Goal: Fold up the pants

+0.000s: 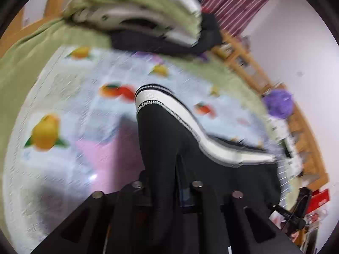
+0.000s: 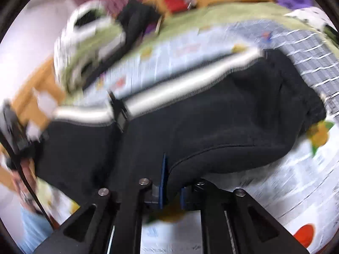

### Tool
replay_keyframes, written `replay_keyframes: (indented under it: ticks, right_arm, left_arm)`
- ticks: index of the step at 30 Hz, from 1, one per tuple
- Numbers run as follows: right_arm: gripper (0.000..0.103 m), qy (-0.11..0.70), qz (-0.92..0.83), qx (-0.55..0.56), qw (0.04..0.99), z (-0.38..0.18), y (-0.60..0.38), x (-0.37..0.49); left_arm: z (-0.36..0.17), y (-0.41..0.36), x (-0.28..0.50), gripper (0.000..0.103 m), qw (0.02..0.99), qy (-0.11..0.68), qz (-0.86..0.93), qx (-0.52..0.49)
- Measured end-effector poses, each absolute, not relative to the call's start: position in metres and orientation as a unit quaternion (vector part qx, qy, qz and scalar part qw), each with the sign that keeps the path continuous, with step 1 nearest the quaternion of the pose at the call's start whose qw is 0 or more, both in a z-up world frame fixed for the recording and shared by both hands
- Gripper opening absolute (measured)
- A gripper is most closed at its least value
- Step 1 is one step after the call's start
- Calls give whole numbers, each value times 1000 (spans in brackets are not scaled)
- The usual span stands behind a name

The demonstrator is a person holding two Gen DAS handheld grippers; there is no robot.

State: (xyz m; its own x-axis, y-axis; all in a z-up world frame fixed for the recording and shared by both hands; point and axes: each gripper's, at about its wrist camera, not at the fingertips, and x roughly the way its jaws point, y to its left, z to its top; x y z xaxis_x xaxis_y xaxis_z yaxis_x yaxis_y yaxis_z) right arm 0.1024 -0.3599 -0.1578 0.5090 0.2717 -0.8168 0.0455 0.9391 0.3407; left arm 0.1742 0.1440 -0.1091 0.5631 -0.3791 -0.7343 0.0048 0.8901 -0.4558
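No legible txt/labels anywhere; frames too blurred.

A home bedroom: fruit-print bedsheet [image 1: 63, 97], stacked folded quilts [image 1: 135, 14], striped curtain [image 1: 237, 6], wooden shelf [image 1: 243, 61].

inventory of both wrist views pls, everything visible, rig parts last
pants: 1, black with a white waistband, lifted over the bed, pinched by both grippers
bed sheet: 1, pale blue with fruit print, under the pants
blanket: 1, green, along the sheet's far edge
folded bedding pile: 1, white and green, far end of bed
dark garment: 1, black, beside the pile
curtain: 1, maroon striped, background
shelf: 1, wooden, along the wall
fluffy item: 1, purple, by the shelf
left hand-held gripper: 1, black, shut on pants
right hand-held gripper: 1, black with blue pads, shut on pants
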Motion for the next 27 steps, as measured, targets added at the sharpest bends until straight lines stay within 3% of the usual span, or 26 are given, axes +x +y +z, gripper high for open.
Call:
replay_keyframes:
  ticks: [1,3,6,9,12,19,20,21,22,23,27]
  right_arm:
    - [17,502,60,157,848,-168,-359,101]
    - [22,507,61,182,840,-179,-367,95]
    - [34,484,46,216,847,-171,-392,74]
    - [50,452,25,227,862,-162,-413,62]
    - [59,428,-21,270,862,-167,-444,68]
    - [59,420,-37,347,838,-187,-464,118]
    - [41,427,-44,334,839,-185,-458,128]
    - [27,430,-60,312,845,-181,-454,133]
    - [16,430,-57,295,852,-175,-449,140]
    - [14,415,-41,281,864,-162,-448,147]
    - [14,382,-17,310,871,-146,-462,151]
  left_arm:
    - [-120,147,172,20,853,470,-99,-204]
    - [-141,153,162,42,846,488,-71,-203]
    - [-148,159,137,60,850,478,-76,-207]
    - [-154,169,107,70,841,468,-109,-249]
    - [-170,184,74,71,822,452,-124,-324]
    - [-180,175,74,70,827,419,-104,-359]
    - [-178,173,78,63,829,418,-100,-357]
    - [-176,170,84,35,832,418,-92,-351]
    - [-173,168,95,26,837,421,-91,-338]
    - [-170,169,98,21,838,420,-96,-335]
    - [-155,167,119,21,844,411,-89,-334]
